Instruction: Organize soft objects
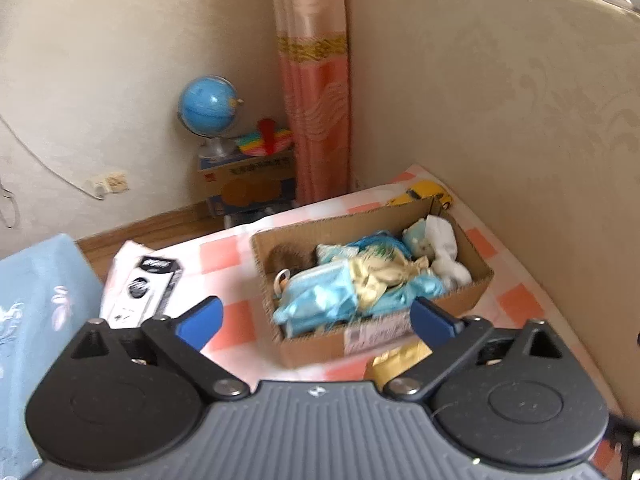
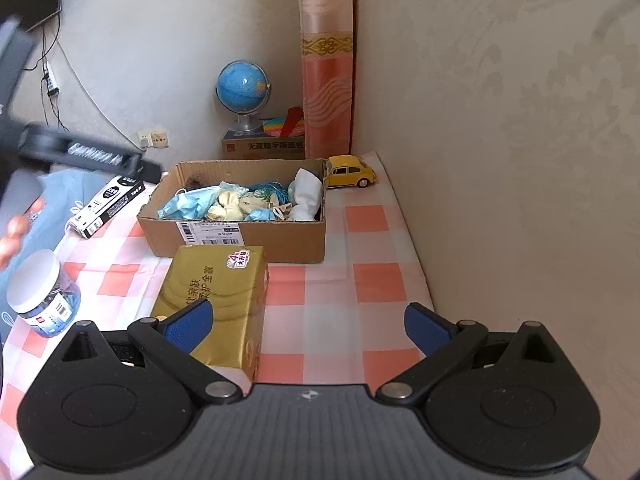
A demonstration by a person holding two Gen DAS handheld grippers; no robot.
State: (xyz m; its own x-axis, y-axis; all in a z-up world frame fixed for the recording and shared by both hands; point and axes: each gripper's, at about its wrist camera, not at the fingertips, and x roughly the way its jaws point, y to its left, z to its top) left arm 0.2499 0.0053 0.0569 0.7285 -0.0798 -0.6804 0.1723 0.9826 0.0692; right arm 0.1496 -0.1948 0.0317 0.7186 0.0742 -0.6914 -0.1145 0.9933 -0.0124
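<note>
A home bedroom or living corner around me, patterned cream wallpaper (image 2: 520, 120), pink curtain (image 2: 326, 92) in the far corner, blue globe (image 2: 242, 84) on a box, checked pink tablecloth (image 2: 372, 288), yellow toy car (image 2: 351, 171), wall socket (image 2: 152, 139).

We see soft items (image 2: 240, 200) lying in the cardboard box (image 2: 248, 240), tissue pack (image 2: 216, 300) before it, toy car (image 2: 350, 171) behind its right corner, jar (image 2: 42, 294) far left.

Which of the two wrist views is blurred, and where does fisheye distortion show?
Left wrist: motion-smeared, with the cardboard box and globe soft. Right wrist: sharp, the gold tissue pack lettering crisp, only the left gripper streaked at the frame's left. Both: walls bow, corners vignette.
</note>
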